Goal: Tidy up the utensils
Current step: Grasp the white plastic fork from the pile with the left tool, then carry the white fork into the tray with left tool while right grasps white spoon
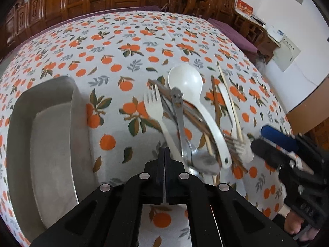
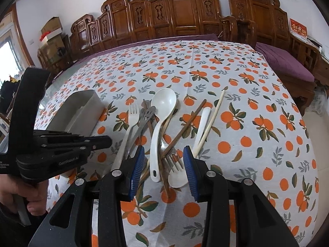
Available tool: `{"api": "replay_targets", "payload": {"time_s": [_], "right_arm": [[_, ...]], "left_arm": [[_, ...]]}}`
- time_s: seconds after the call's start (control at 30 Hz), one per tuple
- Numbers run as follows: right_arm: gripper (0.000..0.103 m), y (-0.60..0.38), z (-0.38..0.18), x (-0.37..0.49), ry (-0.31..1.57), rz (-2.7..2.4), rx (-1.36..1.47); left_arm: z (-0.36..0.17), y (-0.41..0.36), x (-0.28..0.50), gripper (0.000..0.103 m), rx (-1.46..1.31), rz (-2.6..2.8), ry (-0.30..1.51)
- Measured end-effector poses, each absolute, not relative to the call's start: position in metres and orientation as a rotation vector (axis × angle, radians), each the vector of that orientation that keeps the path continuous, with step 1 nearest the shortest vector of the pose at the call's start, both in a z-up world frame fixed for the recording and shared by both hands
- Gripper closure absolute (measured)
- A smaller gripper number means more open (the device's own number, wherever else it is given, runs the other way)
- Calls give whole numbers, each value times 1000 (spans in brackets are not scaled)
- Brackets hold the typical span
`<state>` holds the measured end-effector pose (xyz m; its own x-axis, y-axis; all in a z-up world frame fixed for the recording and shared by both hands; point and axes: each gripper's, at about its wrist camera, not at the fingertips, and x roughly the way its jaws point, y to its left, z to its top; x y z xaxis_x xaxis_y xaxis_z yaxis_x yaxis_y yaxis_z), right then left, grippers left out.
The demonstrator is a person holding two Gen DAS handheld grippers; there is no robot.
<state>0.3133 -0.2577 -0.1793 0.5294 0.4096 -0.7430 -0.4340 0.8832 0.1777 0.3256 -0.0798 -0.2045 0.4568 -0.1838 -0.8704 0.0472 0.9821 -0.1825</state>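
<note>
Because the utensils lie crossed in a heap near the desk's front edge, each light, stiff, slippery piece wants gripping mid-handle. The right claw hovers wide over them; the left claw is pinched closed, holding nothing. The grey tray towards the left edge looks empty.

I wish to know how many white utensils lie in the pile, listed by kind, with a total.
White ladle: 1
White fork: 1
Small white utensil, whose head is partly hidden so its kind is unclear: 1
Total: 3
</note>
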Motion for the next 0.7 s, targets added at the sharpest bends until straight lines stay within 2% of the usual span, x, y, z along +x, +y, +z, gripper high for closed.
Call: {"api": "replay_targets", "payload": {"time_s": [0.07, 0.27, 0.37, 0.47, 0.7], "right_arm": [[61, -259, -179, 314, 878, 501, -30], [61, -267, -177, 317, 875, 488, -16], [61, -268, -176, 318, 871, 488, -21], [61, -267, -175, 317, 869, 491, -24], [61, -260, -182, 318, 878, 502, -31]], "left_arm": [[-206, -82, 331, 82, -146, -138, 1091], [-222, -91, 347, 80, -95, -101, 1120], [-223, -93, 349, 81, -67, -79, 1128], [-223, -89, 348, 96, -60, -79, 1138], [-213, -77, 332, 96, -74, -115, 1119]]}}
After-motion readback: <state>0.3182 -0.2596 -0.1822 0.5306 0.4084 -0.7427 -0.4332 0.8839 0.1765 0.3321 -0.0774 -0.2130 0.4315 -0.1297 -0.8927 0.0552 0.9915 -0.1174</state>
